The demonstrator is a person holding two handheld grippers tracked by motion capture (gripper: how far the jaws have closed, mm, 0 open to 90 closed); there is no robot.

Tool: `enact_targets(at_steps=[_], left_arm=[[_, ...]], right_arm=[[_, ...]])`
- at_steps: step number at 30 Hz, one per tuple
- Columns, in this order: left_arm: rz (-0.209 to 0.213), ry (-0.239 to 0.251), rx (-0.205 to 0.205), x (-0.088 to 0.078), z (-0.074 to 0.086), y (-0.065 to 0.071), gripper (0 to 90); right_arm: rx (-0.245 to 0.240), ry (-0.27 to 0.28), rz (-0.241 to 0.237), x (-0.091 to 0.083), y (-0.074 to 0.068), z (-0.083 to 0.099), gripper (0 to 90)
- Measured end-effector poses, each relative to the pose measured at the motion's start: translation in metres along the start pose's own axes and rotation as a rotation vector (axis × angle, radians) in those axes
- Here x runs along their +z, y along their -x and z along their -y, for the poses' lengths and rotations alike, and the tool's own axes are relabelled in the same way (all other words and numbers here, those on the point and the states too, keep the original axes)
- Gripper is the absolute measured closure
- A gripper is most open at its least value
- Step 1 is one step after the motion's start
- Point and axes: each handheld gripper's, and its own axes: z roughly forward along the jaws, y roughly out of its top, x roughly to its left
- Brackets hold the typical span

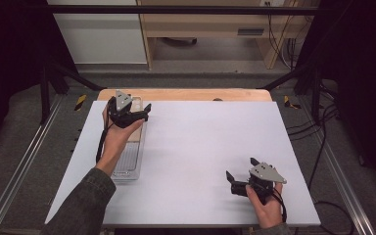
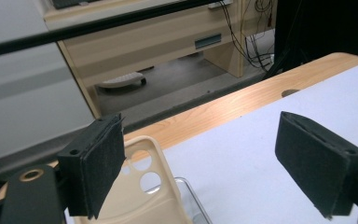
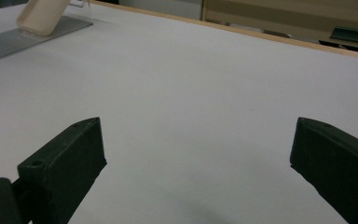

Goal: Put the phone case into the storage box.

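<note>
A beige phone case (image 1: 136,133) with round camera holes lies at the far end of a clear ribbed tray (image 1: 127,159) on the left of the table. My left gripper (image 1: 144,112) hovers over that end of the tray, jaws open and apart from the case. In the left gripper view the case (image 2: 140,191) lies low beside the left pad, and the left gripper (image 2: 205,163) holds nothing. My right gripper (image 1: 241,168) rests near the front right, open over bare sheet. The right gripper view shows the right gripper (image 3: 196,172) wide, with the case (image 3: 39,16) and tray (image 3: 9,39) far off.
A white sheet (image 1: 200,147) covers the table, and a wooden strip (image 1: 186,94) shows along the far edge. Black frame posts (image 1: 46,88) stand at both far corners. Cables (image 1: 323,132) trail on the floor to the right. A wooden desk (image 1: 210,24) stands beyond.
</note>
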Motion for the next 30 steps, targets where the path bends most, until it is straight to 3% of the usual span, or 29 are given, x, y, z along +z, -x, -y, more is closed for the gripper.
enact_targets(at_steps=[3, 6, 16, 24, 30], left_arm=[[-0.023, 0.011, 0.052, -0.002, -0.002, 0.002, 13.2], [-0.039, 0.011, 0.06, -0.003, -0.003, 0.004, 10.9], [-0.07, -0.021, 0.157, -0.008, -0.004, 0.009, 7.2], [-0.097, -0.001, 0.236, -0.014, -0.008, 0.016, 7.0], [-0.1, 0.02, 0.267, -0.019, -0.01, 0.02, 6.2]], right_arm=[[-0.002, 0.0, 0.0, 0.0, 0.0, 0.0, 3.0], [-0.002, 0.0, 0.001, 0.0, 0.0, 0.0, 3.0], [-0.006, -0.002, 0.002, 0.0, -0.001, 0.0, 3.0], [-0.011, -0.004, 0.001, 0.0, -0.002, 0.0, 3.1], [-0.014, -0.006, 0.001, 0.001, -0.002, 0.0, 3.1]])
